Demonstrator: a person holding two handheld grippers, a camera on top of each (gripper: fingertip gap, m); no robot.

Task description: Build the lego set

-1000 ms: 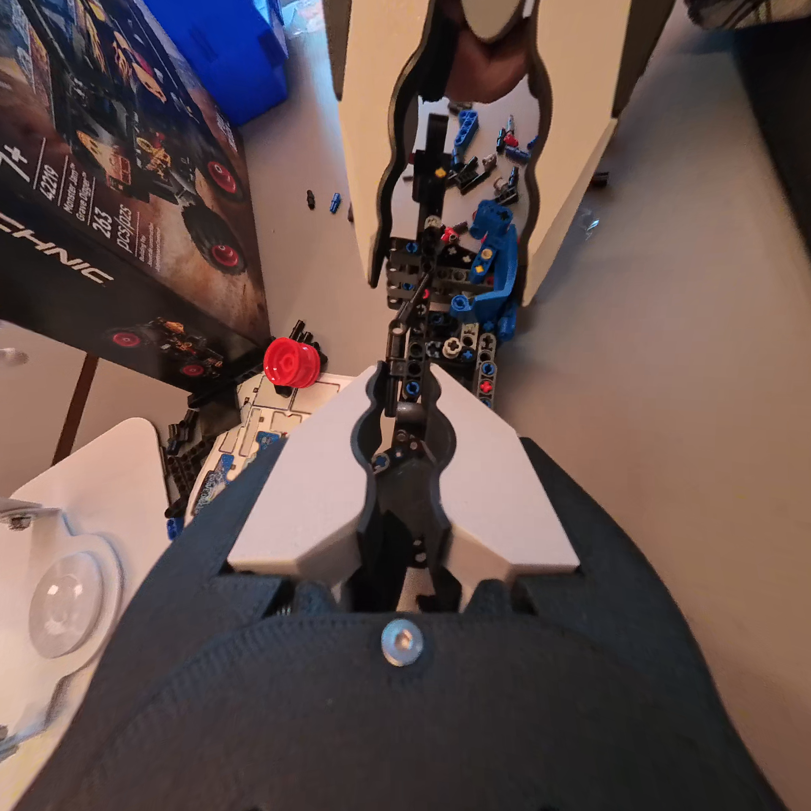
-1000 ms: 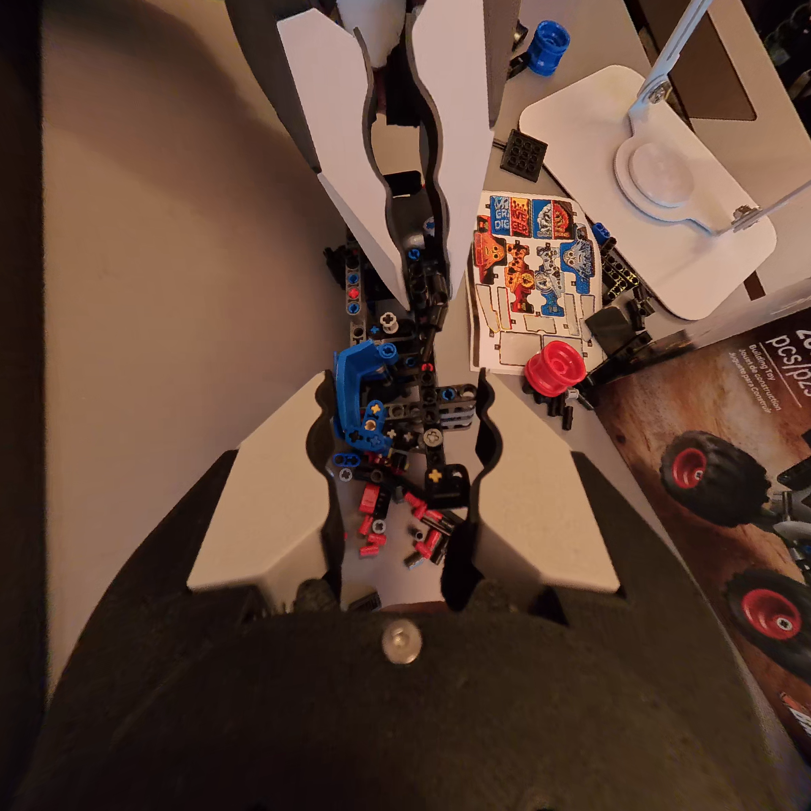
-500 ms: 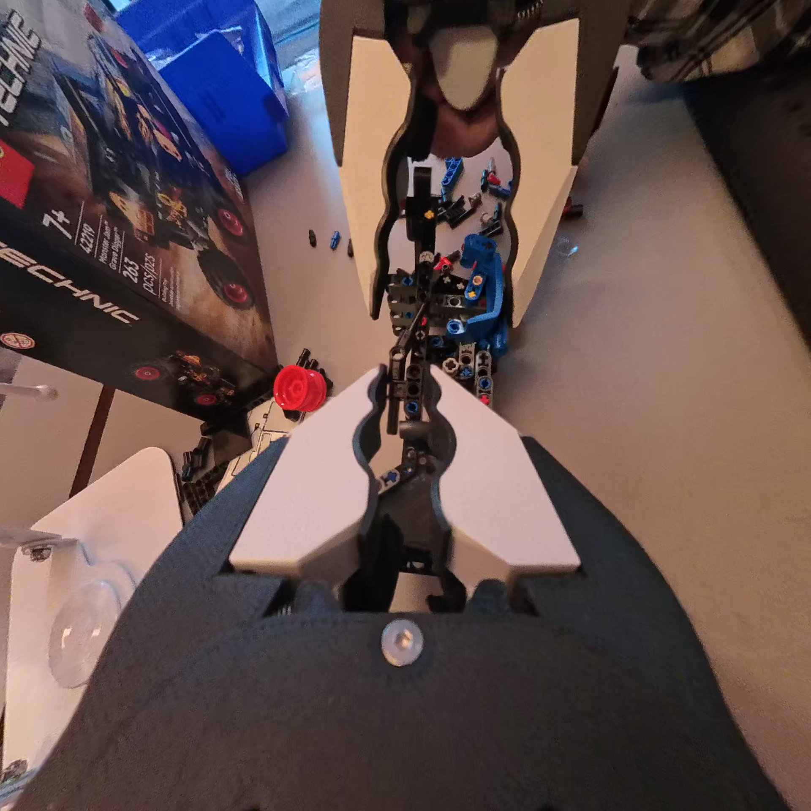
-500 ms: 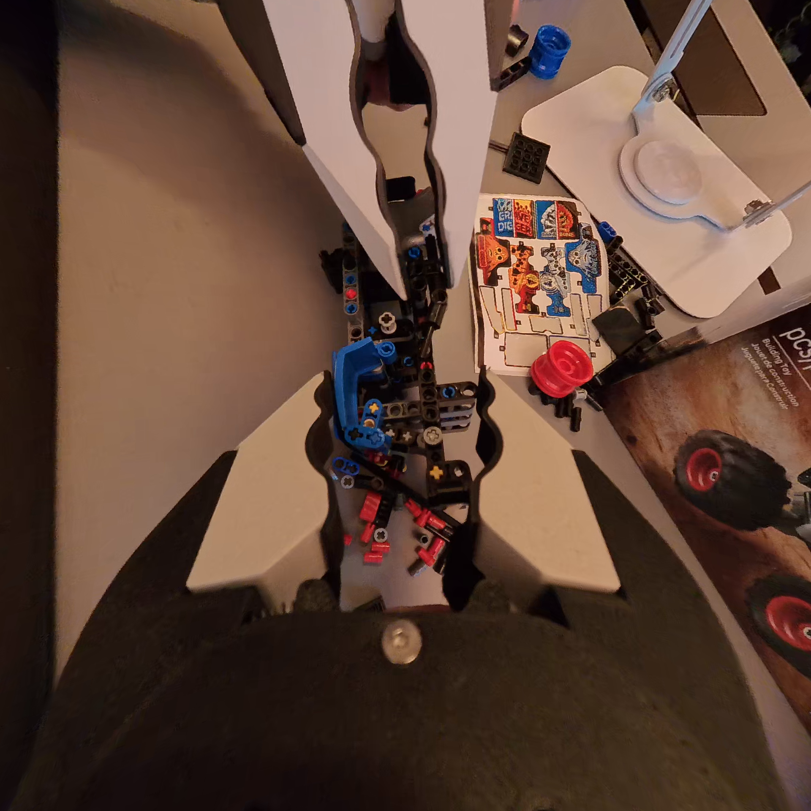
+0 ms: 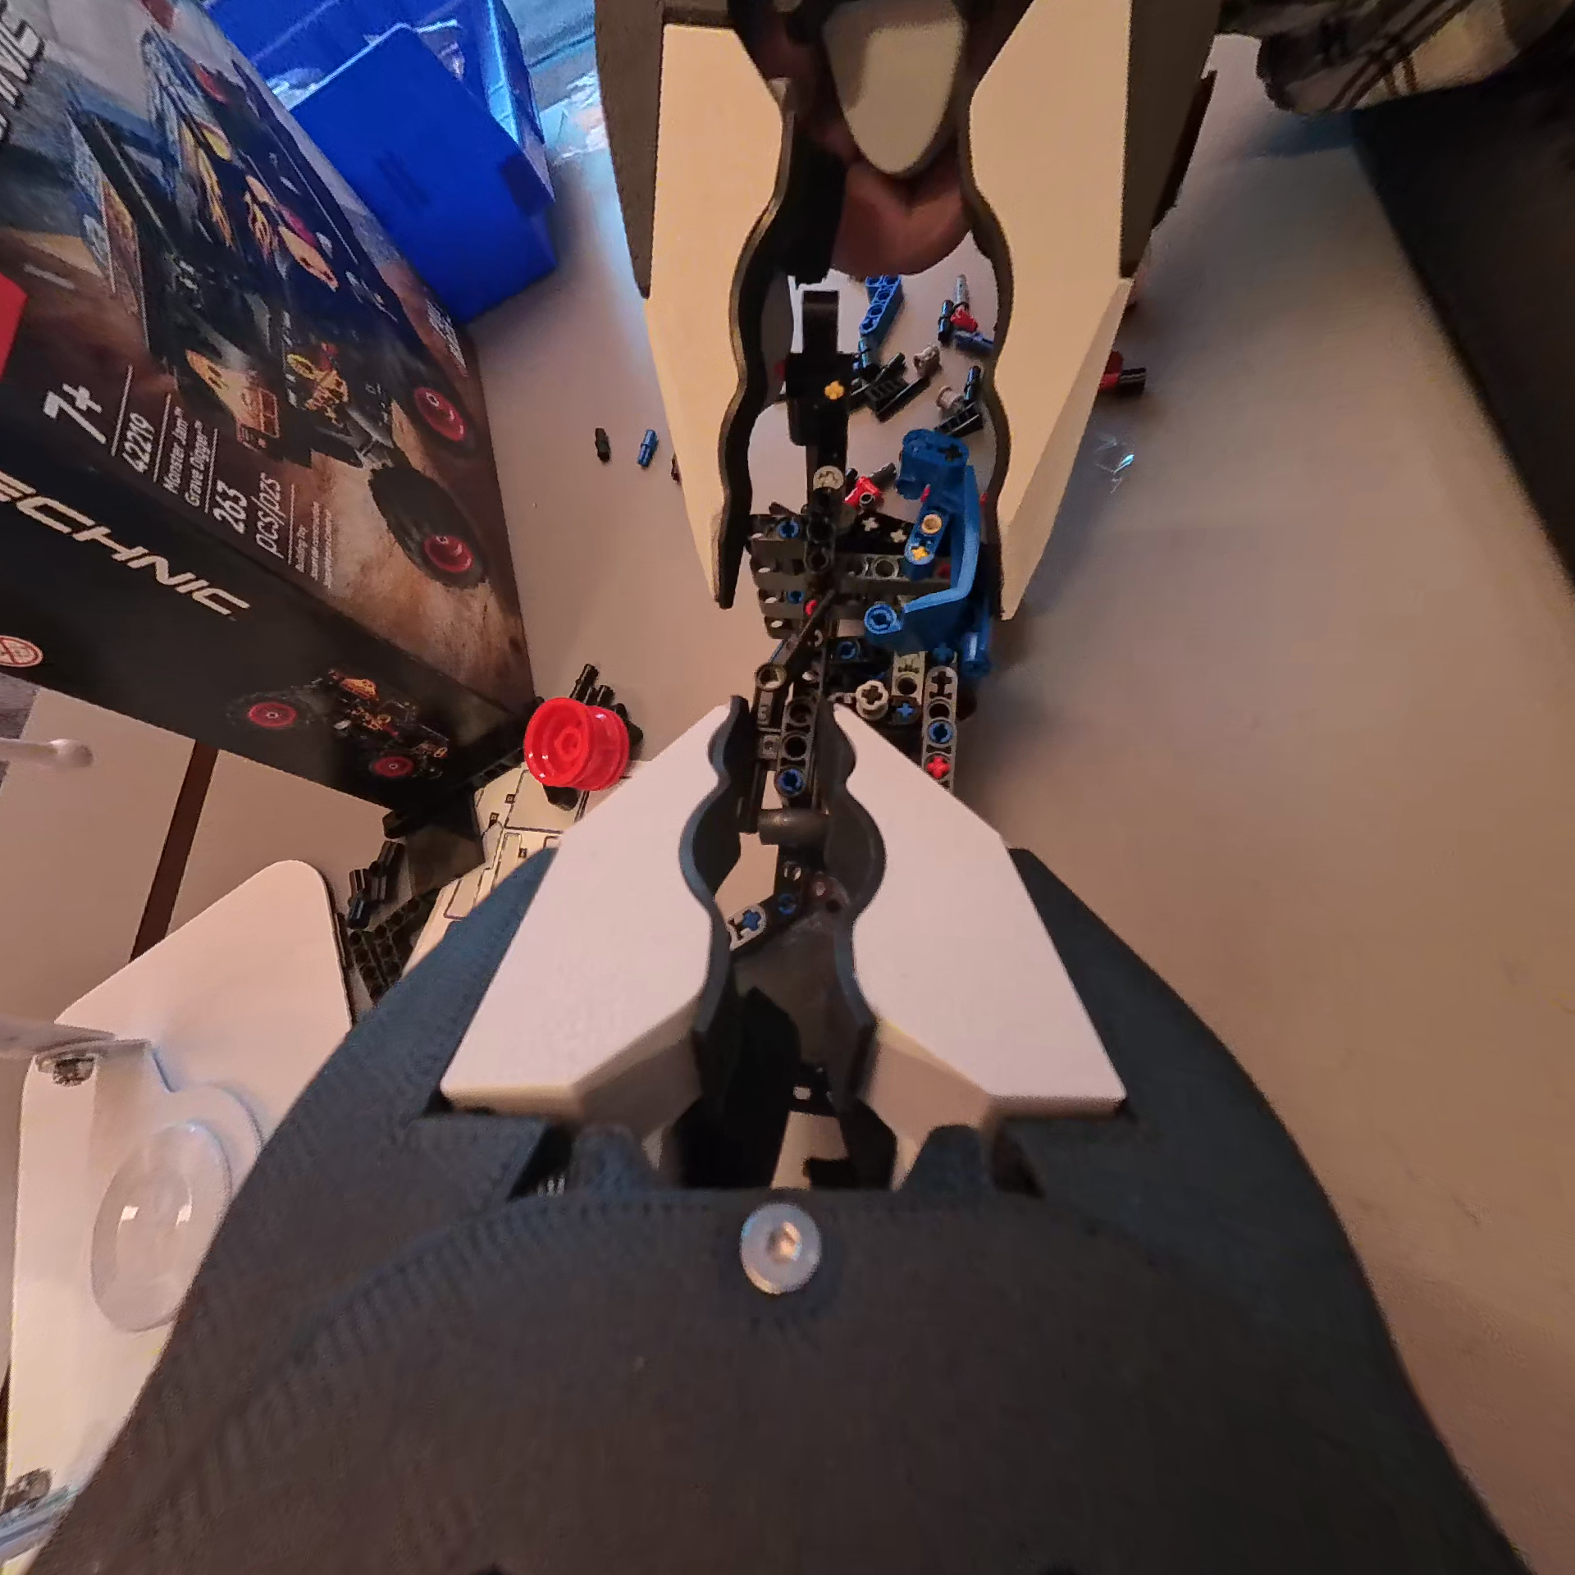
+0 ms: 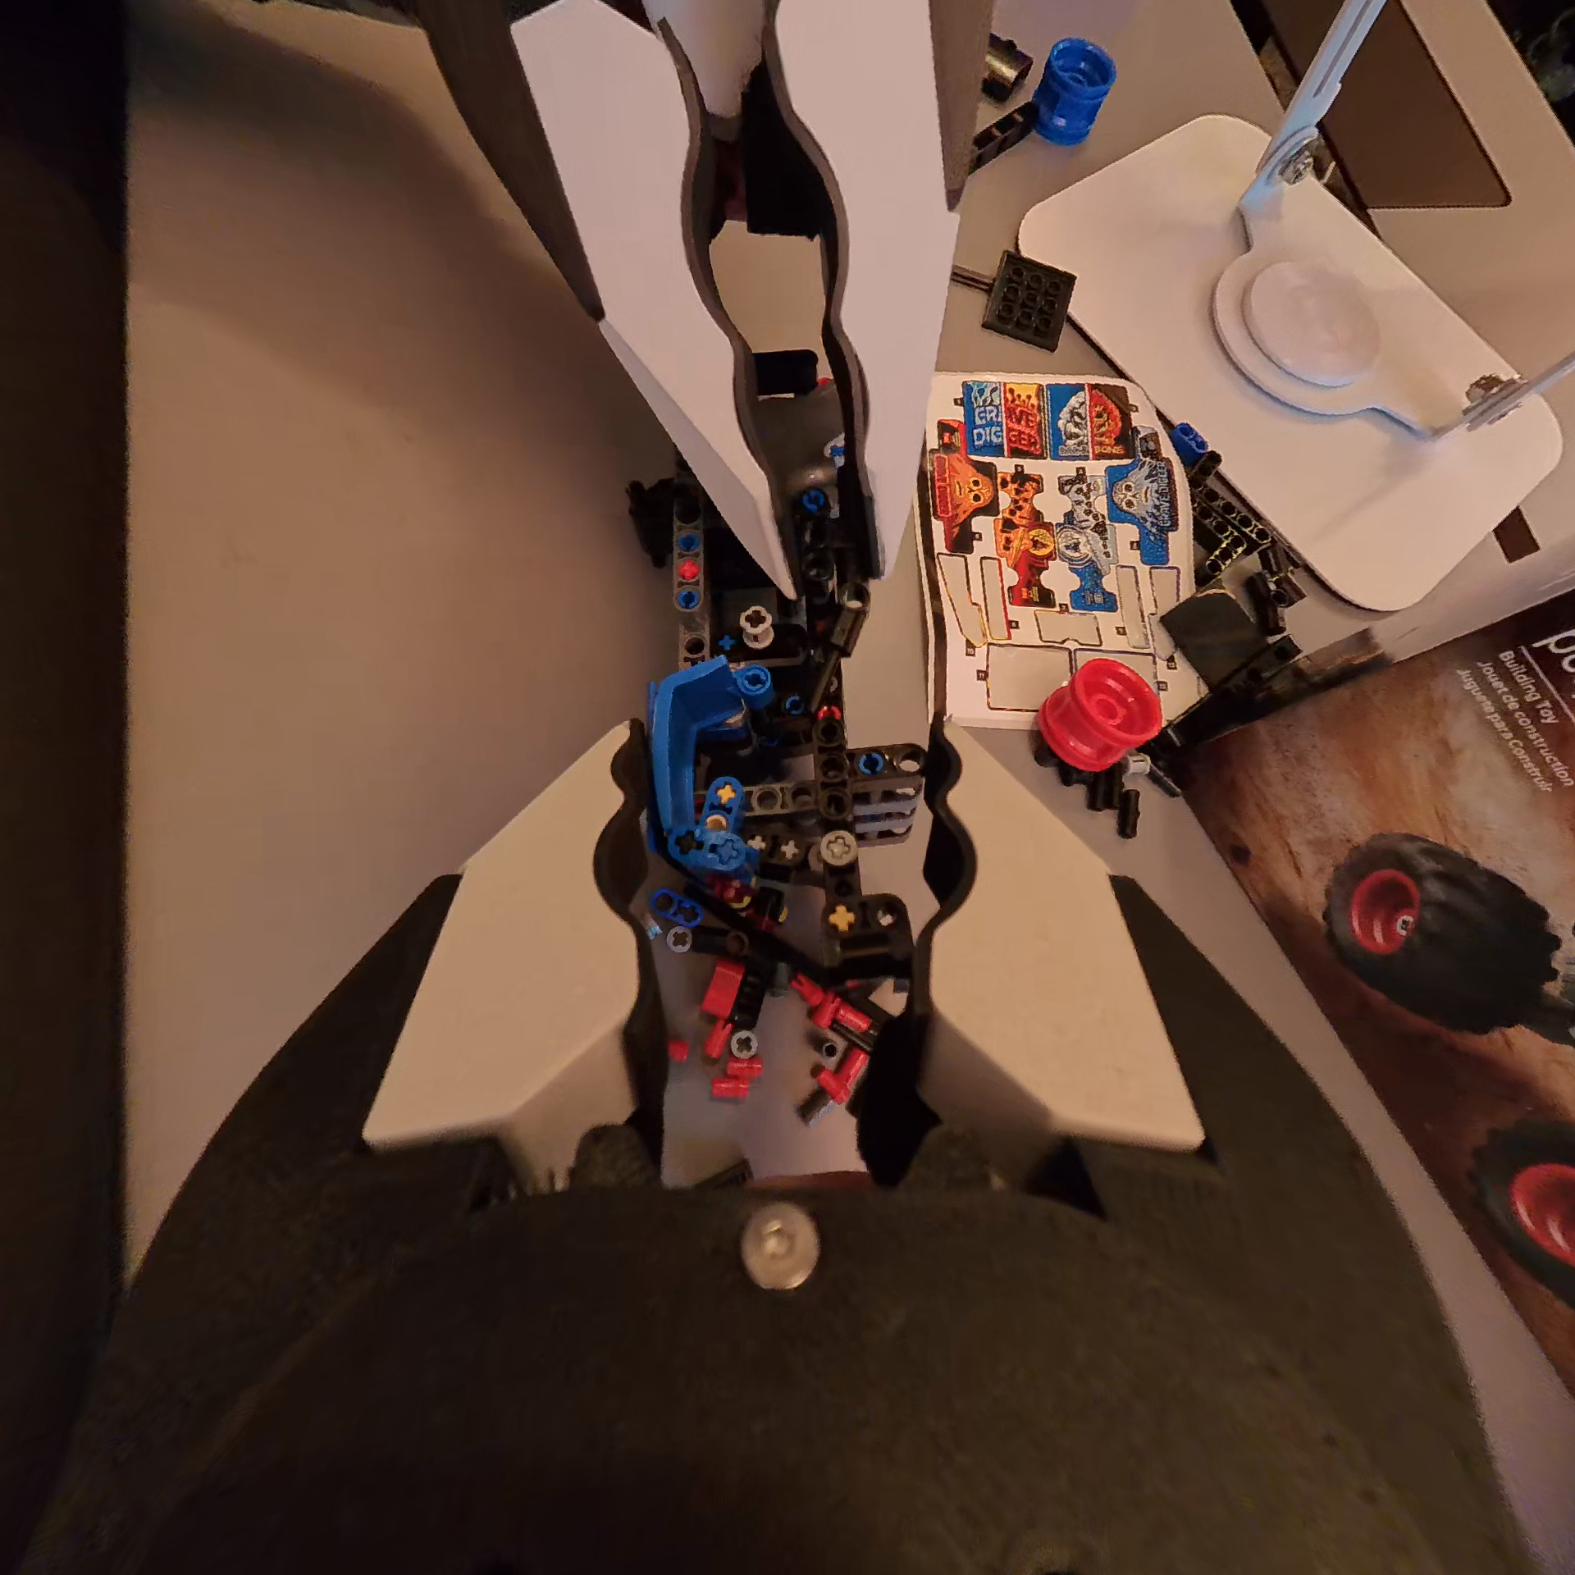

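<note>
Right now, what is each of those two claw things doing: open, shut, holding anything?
Left gripper: shut on the black lego chassis.
Right gripper: open, straddling the chassis's other end, holding nothing.

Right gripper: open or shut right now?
Open. The right gripper has its fingers spread wide either side of the lego frame, with table and loose red pins visible between them.

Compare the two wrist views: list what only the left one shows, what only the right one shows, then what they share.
Only the left wrist view: the blue bin behind the set's box, and a plaid sleeve.

Only the right wrist view: the printed face of the sticker sheet, a blue wheel hub, and a black square plate.

Both: the black-and-blue chassis, the left claw shut on it, the open right claw, and the red wheel hub.
</note>
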